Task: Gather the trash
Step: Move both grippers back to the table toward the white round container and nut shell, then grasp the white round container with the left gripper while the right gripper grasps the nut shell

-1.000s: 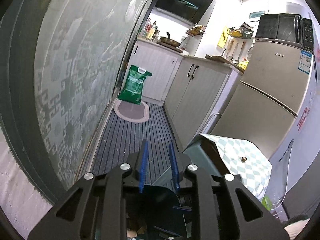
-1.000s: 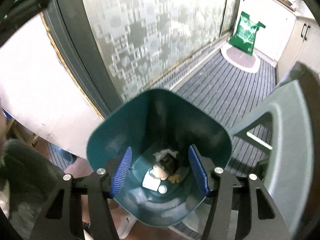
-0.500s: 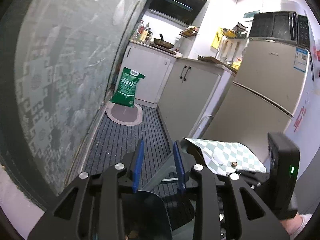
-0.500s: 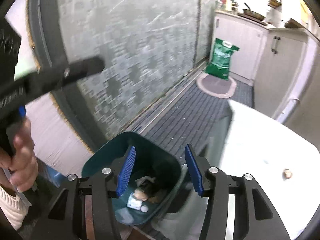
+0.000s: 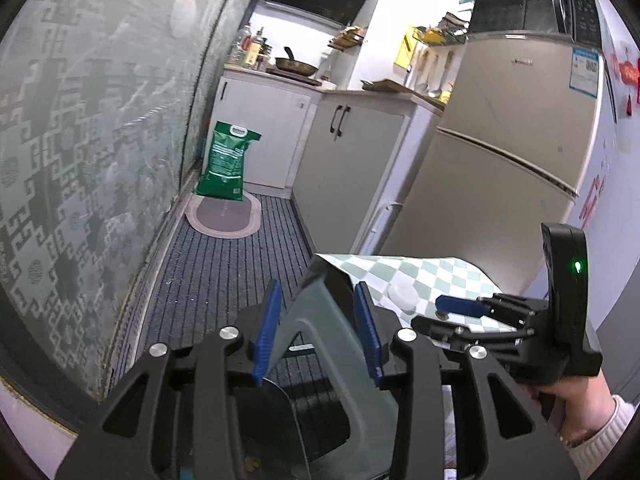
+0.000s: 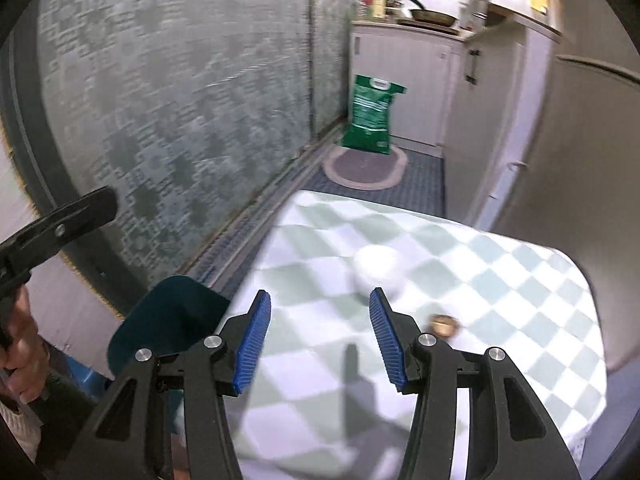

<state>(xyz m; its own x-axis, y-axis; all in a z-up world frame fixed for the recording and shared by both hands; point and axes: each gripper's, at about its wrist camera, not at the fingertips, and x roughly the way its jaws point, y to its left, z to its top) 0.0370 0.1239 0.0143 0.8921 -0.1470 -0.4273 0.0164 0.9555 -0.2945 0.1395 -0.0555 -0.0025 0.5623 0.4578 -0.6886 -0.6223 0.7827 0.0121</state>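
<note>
On the table's green-and-white checked cloth (image 6: 500,280) lie a white crumpled lump (image 6: 378,268) and a small brown scrap (image 6: 444,324). My right gripper (image 6: 320,342) hovers open above the cloth just short of them, with nothing between its blue pads. The dark teal bin (image 6: 168,320) stands on the floor at the table's left corner; its contents are hidden. My left gripper (image 5: 316,334) is above the bin (image 5: 272,432), its jaws opening and empty. A grey chair back (image 5: 320,320) shows through the gap. In the left wrist view a hand (image 5: 580,408) holds the right gripper (image 5: 444,314) over the cloth.
A patterned glass door (image 5: 100,140) runs along the left. Ribbed floor matting (image 5: 224,264) leads to an oval mat (image 5: 224,216) and a green sack (image 5: 226,168). White cabinets (image 5: 352,168) and a fridge (image 5: 500,180) line the right.
My right gripper rose from over the bin's mouth and swung right, over the table. The left gripper's jaws widened, and the right gripper came into its view.
</note>
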